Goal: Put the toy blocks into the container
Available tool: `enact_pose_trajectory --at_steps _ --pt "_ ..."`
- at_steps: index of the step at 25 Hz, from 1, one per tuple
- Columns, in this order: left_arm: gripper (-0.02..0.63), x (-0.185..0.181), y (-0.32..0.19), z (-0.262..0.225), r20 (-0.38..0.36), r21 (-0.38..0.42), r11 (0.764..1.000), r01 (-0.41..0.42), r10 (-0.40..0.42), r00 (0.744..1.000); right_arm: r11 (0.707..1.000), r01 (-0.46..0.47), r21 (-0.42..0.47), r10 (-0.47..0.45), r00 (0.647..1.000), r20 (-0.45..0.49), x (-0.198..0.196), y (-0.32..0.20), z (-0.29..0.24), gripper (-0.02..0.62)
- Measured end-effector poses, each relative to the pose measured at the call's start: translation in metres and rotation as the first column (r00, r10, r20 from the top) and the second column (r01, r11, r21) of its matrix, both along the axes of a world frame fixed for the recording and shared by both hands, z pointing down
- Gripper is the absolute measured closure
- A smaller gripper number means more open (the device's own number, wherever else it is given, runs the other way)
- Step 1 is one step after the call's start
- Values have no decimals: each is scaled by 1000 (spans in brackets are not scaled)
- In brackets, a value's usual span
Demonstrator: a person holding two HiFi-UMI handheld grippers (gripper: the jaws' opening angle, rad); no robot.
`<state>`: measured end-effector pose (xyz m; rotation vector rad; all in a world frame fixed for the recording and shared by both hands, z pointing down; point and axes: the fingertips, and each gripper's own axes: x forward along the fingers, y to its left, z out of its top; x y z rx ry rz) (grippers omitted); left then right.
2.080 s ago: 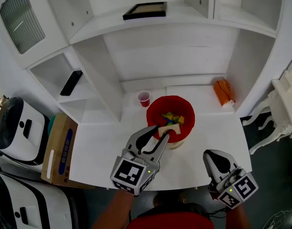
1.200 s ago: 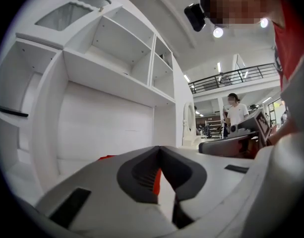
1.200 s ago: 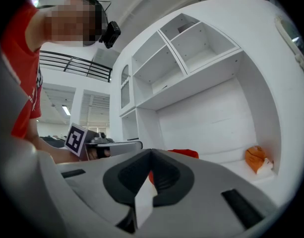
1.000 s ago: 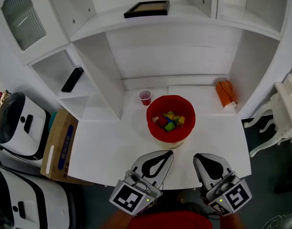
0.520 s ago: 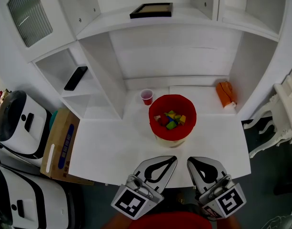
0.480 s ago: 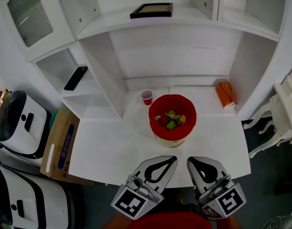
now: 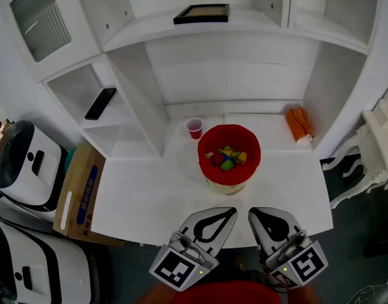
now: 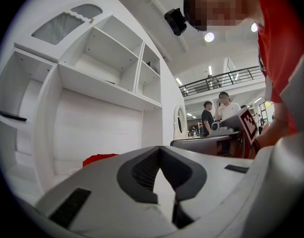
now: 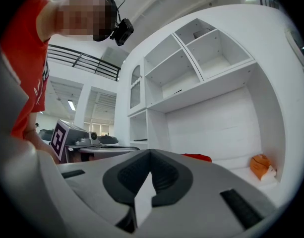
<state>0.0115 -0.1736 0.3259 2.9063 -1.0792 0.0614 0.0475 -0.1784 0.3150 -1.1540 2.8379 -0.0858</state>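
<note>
The toy blocks are lying inside the red container, a mix of yellow, green, red and blue pieces. The container is standing in the middle of the white table, a little toward the far side. A small red cup is standing just beside it on the far left, and an orange object is lying at the far right, near the wall of the shelf unit.

The two grippers are hanging at the near edge of the table, well apart from the container, and their tips are pointing toward it. The left gripper is keeping its jaws pressed together with nothing between them. The right gripper is empty as well; its jaws are meeting at the tips and are just beginning to open.

On the top shelf a dark picture frame is lying flat. In the left compartment a flat black object is resting. A cardboard box is standing on the floor to the left of the table.
</note>
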Motion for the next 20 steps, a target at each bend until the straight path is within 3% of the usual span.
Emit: enact_pose_trajectory --at_steps 20 --pt "588 2 -1 0 -13 -4 1000 -6 6 1000 1000 7 -3 -7 1000 -9 1 1 2 591"
